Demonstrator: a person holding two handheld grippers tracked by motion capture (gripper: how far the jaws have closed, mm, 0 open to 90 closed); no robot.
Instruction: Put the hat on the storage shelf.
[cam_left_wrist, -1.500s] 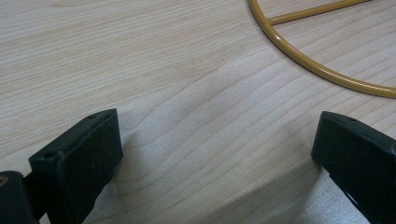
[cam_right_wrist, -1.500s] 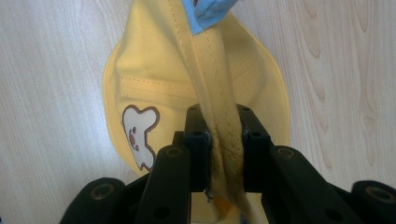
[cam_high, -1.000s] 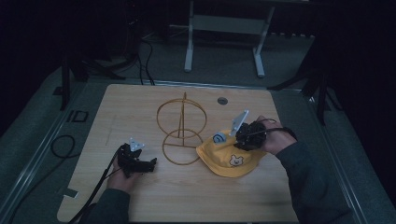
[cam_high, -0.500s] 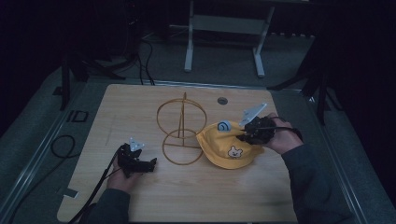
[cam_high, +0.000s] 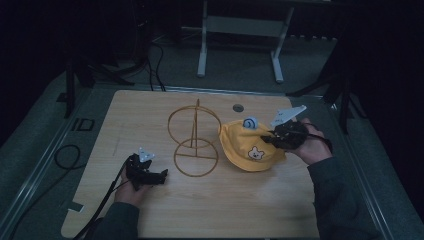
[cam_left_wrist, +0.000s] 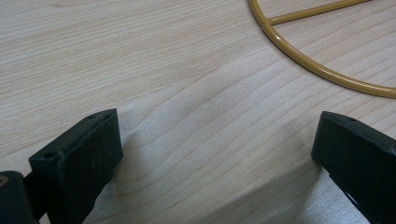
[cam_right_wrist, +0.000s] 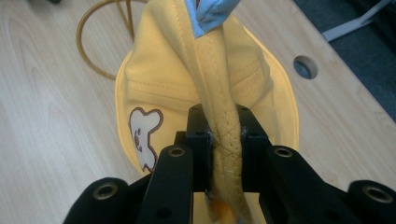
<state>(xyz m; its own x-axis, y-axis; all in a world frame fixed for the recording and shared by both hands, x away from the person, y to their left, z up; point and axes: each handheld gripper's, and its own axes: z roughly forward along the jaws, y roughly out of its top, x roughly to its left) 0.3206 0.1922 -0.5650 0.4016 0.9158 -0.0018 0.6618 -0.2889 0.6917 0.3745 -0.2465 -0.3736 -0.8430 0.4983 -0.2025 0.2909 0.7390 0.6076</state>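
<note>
Yellow hat (cam_high: 250, 150) lies on the wooden table (cam_high: 150, 115), right of centre, just beside the gold wire stand (cam_high: 194, 142). High view: hat shows a small bear patch at the front and a blue patch (cam_high: 249, 122) at its far edge. The right gripper (cam_high: 274, 139), in the person's right hand (cam_high: 310, 149), sits at the hat's right edge. The left gripper (cam_high: 161, 175) rests low on the table near the stand's base ring, well apart from the hat.

Left gripper view: jaws spread wide over bare wood, nothing between them; an arc of the stand's base ring (cam_left_wrist: 322, 70) crosses the top right.

Right gripper view: jaws pressed together on a stitched fold of the hat's brim (cam_right_wrist: 227, 140). Bear patch (cam_right_wrist: 144, 135) at left. Round hole in the table (cam_right_wrist: 306, 66) at right.
</note>
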